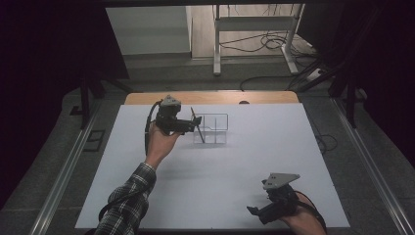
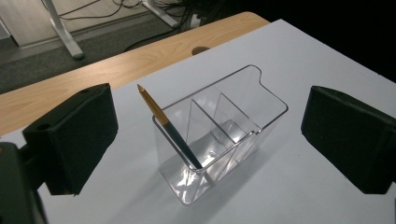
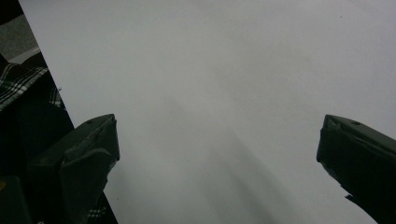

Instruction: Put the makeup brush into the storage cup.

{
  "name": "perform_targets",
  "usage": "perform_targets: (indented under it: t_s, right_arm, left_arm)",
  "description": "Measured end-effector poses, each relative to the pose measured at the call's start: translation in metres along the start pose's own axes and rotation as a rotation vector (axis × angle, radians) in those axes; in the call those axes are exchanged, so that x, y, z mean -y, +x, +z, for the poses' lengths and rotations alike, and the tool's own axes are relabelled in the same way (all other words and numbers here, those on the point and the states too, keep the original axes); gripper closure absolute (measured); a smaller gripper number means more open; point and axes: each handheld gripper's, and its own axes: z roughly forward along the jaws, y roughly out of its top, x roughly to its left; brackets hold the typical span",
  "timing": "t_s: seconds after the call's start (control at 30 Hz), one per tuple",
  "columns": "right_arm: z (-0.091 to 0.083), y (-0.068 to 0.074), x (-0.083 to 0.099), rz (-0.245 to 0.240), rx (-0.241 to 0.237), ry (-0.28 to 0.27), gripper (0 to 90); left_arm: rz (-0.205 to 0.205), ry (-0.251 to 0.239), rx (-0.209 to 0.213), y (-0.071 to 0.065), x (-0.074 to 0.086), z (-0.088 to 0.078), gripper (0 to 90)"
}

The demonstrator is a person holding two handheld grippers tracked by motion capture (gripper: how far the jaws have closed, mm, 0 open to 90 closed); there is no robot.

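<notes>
A clear plastic organiser (image 2: 233, 126) with several compartments stands on the white table top (image 1: 210, 166), toward its far middle (image 1: 211, 128). A pen with a dark body and gold upper end (image 2: 168, 126) leans in the organiser's nearest compartment, tip pointing up and away (image 1: 196, 122). My left gripper (image 1: 188, 125) hovers just left of the organiser, jaws wide open with the organiser between and beyond them (image 2: 210, 144). My right gripper (image 1: 257, 211) rests low near the table's front right edge, open, with bare table between its jaws (image 3: 217, 154).
A wooden desk edge (image 1: 210, 97) runs behind the white top. Beyond it are a white metal stand (image 1: 254, 29) and cables on the floor (image 1: 274, 44). A plaid sleeve (image 1: 127, 200) comes in at the front left.
</notes>
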Motion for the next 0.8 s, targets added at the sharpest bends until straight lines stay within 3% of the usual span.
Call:
perform_targets:
  t_s: [0.37,0.8]
  right_arm:
    - [0.000,0.000,0.000,-0.004,-0.005,0.000,0.0]
    - [0.000,0.001,0.000,-0.006,-0.005,-0.001,0.0]
  left_arm:
    - [0.068,0.033,0.004,-0.010,0.005,-0.008,2.6]
    - [0.082,0.033,0.017,-0.017,0.014,-0.016,2.1]
